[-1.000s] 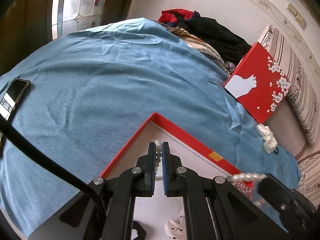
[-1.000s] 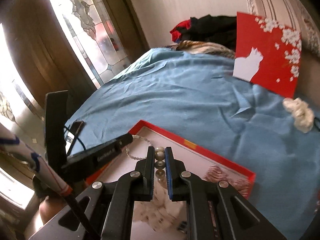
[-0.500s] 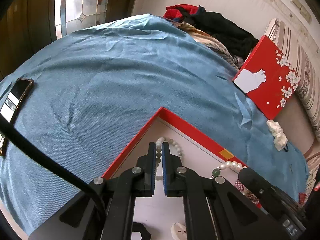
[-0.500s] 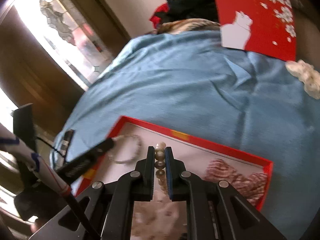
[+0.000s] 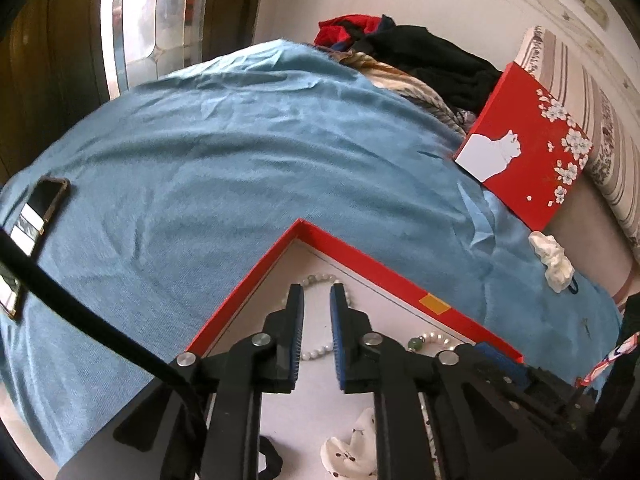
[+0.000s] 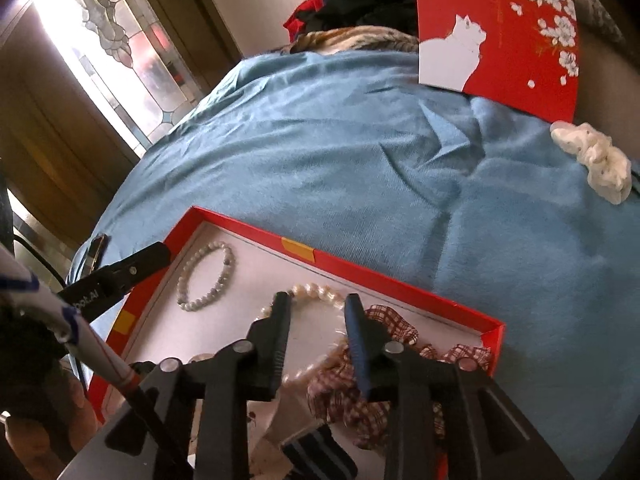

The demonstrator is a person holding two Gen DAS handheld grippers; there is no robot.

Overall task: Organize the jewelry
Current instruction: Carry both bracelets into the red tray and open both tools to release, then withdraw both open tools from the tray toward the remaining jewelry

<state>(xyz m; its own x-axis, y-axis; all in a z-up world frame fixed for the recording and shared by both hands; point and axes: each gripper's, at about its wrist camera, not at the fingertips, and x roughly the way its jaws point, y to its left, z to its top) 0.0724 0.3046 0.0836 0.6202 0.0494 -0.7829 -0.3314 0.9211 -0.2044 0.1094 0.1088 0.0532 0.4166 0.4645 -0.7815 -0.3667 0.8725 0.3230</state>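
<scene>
Right at the front, the left gripper has its jaws just a little apart. They have just been opening, and nothing is pinched in them now. The grey bead bracelet lies flat in the corner of the red box, and its ring curls around both jaw tips, so the beads are under and beside the jaws, not squeezed. The right gripper has just been opening too, and its jaws stand wider. The pearl bracelet lies loose on the white floor of the box, with its far curve just past the jaw tips and the rest looping back under them. I think both bracelets have been let go, so the next move is most likely to lift the tongs straight up without hooking a bead. The pearl ring sits a bit to the right of the grey one, close but not touching. A checked red cloth piece lies just beside the pearls on the right. Farther out, on the blue blanket, a white scrunchie waits outside the box. It lies to the right, so the right gripper is the nearer one. Behind it the red lid with a white cat leans up.
</scene>
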